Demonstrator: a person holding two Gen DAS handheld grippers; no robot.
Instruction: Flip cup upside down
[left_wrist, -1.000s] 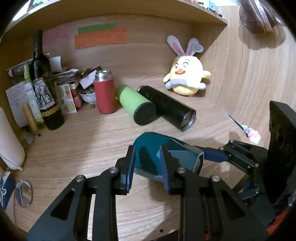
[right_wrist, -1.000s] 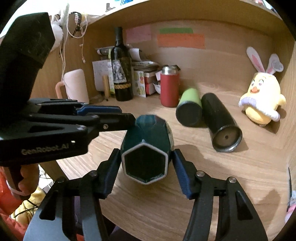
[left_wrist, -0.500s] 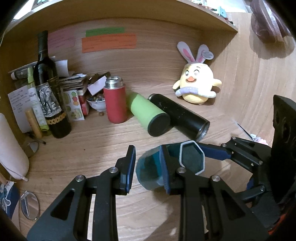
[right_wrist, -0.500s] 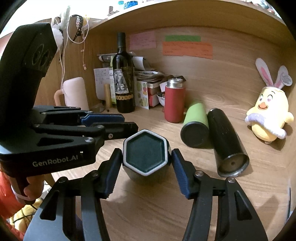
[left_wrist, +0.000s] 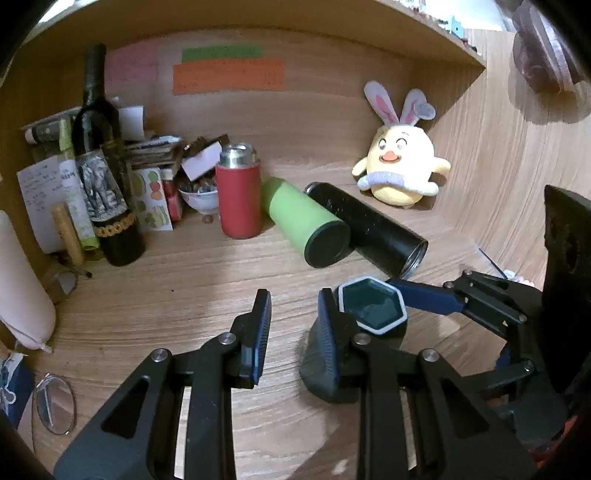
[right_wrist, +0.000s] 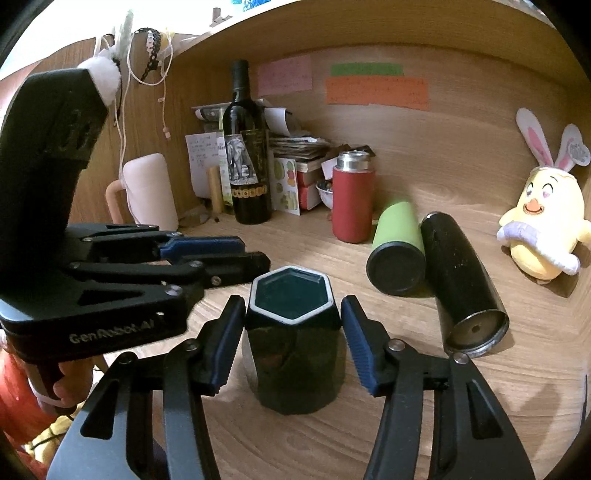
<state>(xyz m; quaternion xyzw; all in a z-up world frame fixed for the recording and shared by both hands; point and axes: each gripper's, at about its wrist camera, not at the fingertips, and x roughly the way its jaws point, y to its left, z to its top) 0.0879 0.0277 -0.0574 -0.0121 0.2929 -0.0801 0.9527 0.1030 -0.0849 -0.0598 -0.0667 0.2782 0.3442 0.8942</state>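
A dark teal hexagonal cup (right_wrist: 293, 343) stands upside down on the wooden desk, its white-rimmed base facing up. My right gripper (right_wrist: 291, 343) is open, with a small gap between each blue pad and the cup's sides. In the left wrist view the cup (left_wrist: 369, 317) sits just right of my left gripper (left_wrist: 293, 328), which is open and empty. Its right finger (left_wrist: 328, 332) is close beside the cup. The left gripper body (right_wrist: 110, 280) shows at the left of the right wrist view.
A green tumbler (left_wrist: 306, 221) and a black flask (left_wrist: 369, 229) lie on their sides behind the cup. A red flask (left_wrist: 238, 195), a wine bottle (left_wrist: 107, 166), papers and a bowl crowd the back left. A plush chick (left_wrist: 400, 170) sits back right. Glasses (left_wrist: 55, 402) lie front left.
The cup turned from lying on its side to standing base-up on the desk. Both grippers have opened and let go of it; the left gripper has shifted to its left.
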